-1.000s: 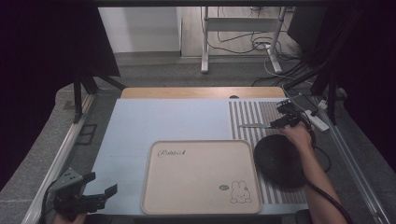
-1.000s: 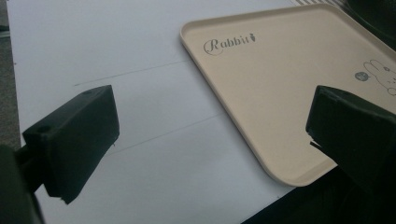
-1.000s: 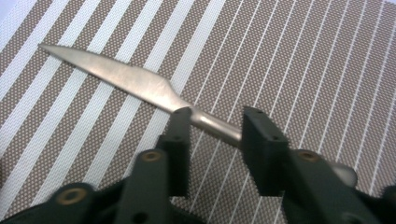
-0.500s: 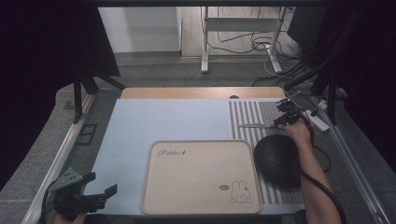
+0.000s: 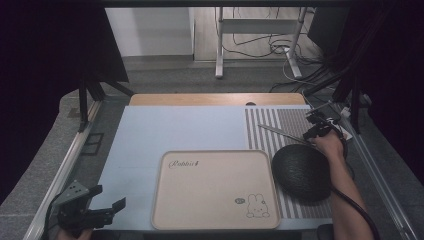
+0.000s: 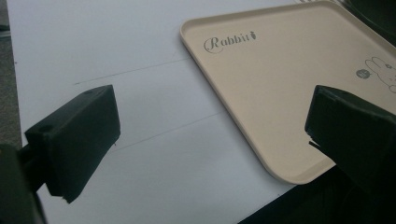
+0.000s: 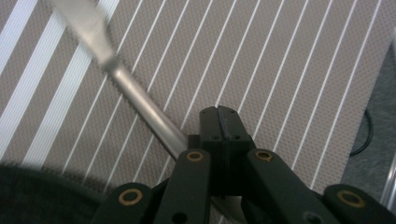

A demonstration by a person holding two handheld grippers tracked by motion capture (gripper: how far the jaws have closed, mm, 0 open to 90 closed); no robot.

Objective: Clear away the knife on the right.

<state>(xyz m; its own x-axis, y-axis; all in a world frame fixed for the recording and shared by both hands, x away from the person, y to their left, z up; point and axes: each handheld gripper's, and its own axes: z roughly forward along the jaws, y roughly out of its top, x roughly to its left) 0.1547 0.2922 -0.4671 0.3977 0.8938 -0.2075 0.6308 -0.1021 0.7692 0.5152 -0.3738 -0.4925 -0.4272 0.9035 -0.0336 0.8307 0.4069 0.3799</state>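
My right gripper (image 5: pixel 314 133) hovers over the striped placemat (image 5: pixel 286 118) at the table's right side, shut on the handle end of a slim metal knife (image 5: pixel 280 132) that points left. In the right gripper view the jaws (image 7: pixel 222 122) are pressed together, and the knife (image 7: pixel 140 100) runs up and left from under them. A beige rabbit tray (image 5: pixel 215 155) lies bare at front centre. My left gripper (image 5: pixel 107 198) stays at the front left corner, open with nothing in it. In the left gripper view its gripper (image 6: pixel 210 135) frames the tray's near corner (image 6: pixel 280 93).
A dark round textured object (image 5: pixel 302 172) sits on the placemat beside the tray's right edge, just in front of the person's right hand. A pale blue sheet (image 5: pixel 175 130) covers the table. Metal rails run along both table sides.
The right hand has shifted a little over the striped placemat and its jaws have closed on the knife's handle. The left gripper has stayed where it was.
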